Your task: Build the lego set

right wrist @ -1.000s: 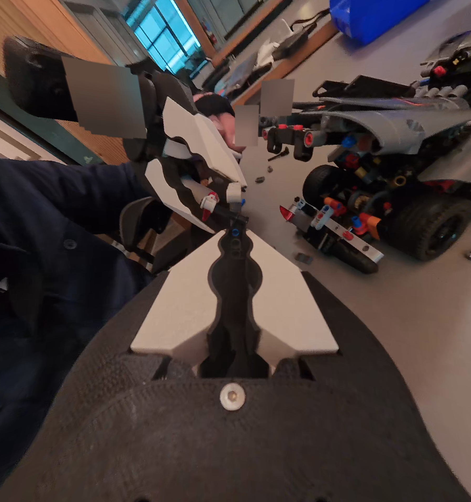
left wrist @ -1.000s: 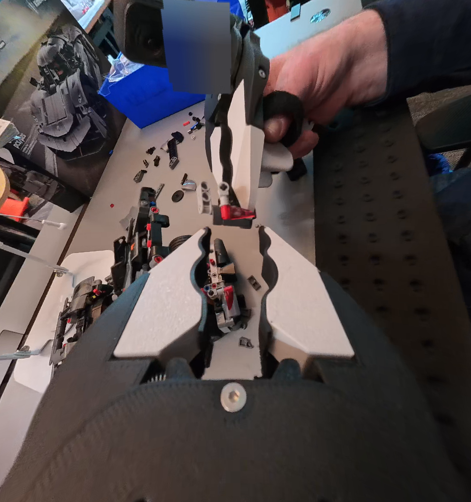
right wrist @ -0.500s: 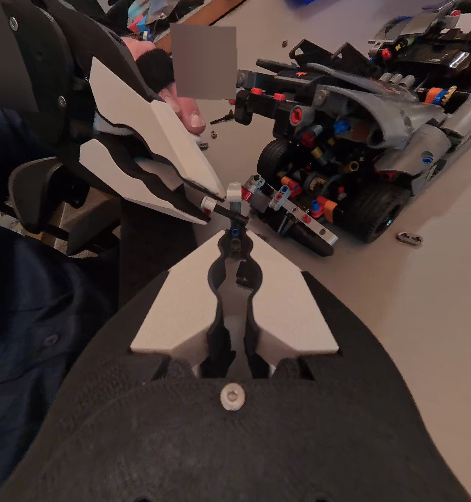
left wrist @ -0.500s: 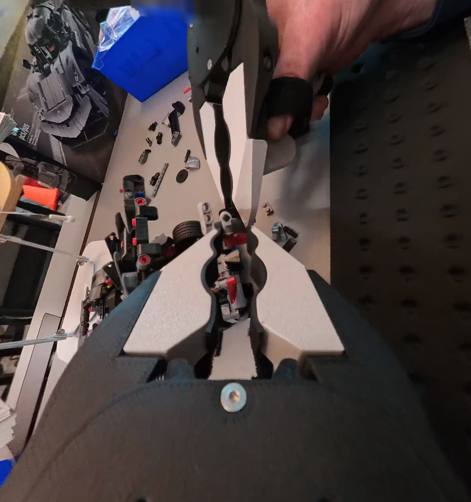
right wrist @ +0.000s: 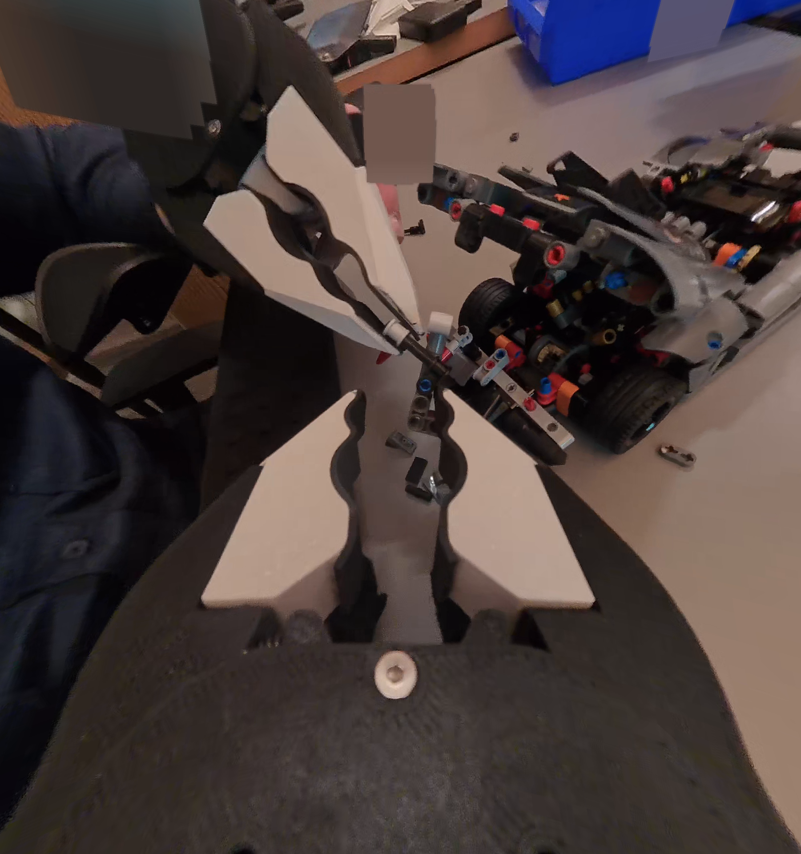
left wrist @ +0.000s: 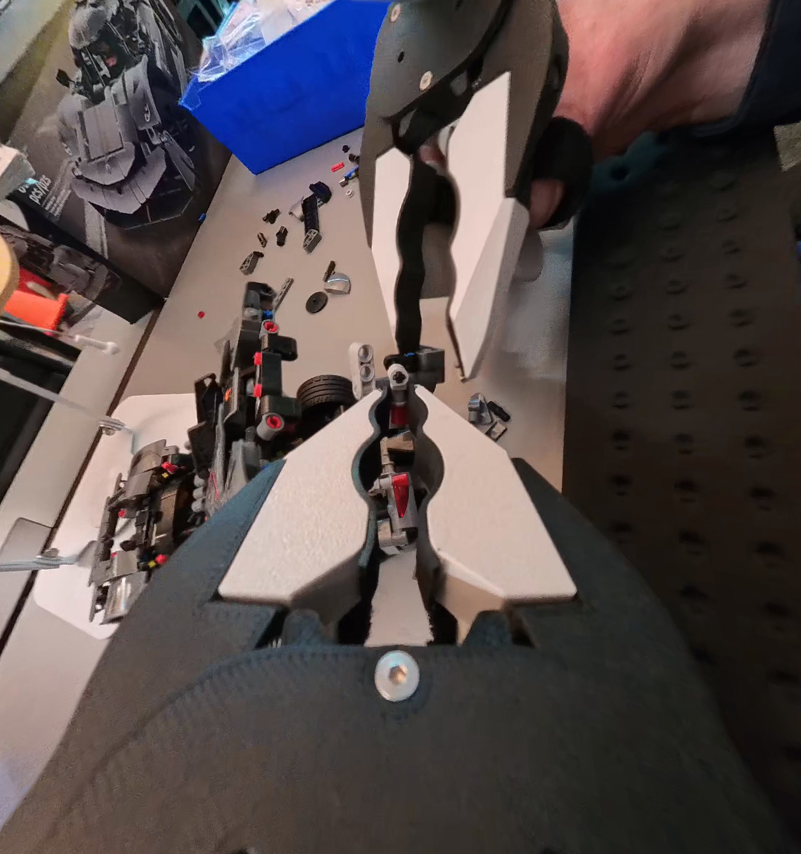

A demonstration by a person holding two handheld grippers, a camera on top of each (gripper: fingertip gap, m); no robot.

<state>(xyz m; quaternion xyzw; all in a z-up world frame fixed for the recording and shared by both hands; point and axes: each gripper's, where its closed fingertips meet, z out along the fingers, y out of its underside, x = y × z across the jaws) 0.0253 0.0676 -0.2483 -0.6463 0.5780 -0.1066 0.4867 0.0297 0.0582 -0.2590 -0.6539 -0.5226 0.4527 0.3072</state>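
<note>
Left wrist view: left fingers (left wrist: 371, 393) pinch red-grey lego piece (left wrist: 399, 406); right fingers (right wrist: 359, 398) spread.

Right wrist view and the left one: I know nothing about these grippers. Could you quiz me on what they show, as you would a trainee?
1. True or false: the right gripper is shut.
2. The left gripper clamps: A a tyre, B a small part, C nothing.
3. Fill in: the bin on the table is ___.

Key: 1 false; 2 B; 3 blue.
</note>
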